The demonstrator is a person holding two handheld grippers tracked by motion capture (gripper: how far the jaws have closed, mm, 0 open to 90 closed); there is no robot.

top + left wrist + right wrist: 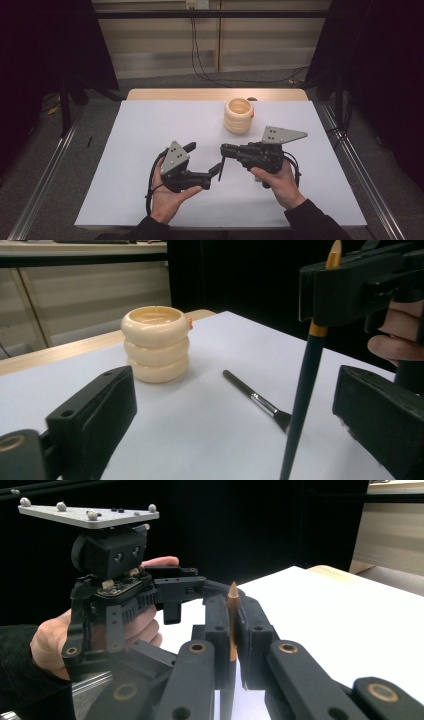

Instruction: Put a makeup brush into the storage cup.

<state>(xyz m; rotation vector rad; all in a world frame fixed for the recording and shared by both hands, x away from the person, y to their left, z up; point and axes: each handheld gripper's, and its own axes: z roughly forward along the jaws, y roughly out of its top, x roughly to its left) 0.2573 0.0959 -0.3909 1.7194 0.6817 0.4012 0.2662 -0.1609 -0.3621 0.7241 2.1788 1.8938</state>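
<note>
In the high view, 2 hands hold 2 tools over a white surface. The left tool has its jaws spread wide and nothing pressed between them. The right tool is clenched on a thin dark brush that hangs almost upright from its tip, down toward the surface, in the gap between the left tool's jaws. A cream holder made of 3 stacked rings stands farther back, right of the middle, well apart from both tools. In the left gripper view, that tool's 2 black jaws stand far apart at the lower corners, released. The brush runs down between them, touching neither, its dark blue handle with a gold band and gold tip caught in the right tool at upper right. A second brush lies flat on the surface, in front of the ringed holder, which stands upright and open at the top. In the right gripper view, the right tool's jaws press together on the brush's gold upper end, whose pointed tip sticks up above them. Beyond, a hand holds the left tool, its grey plate on top.
</note>
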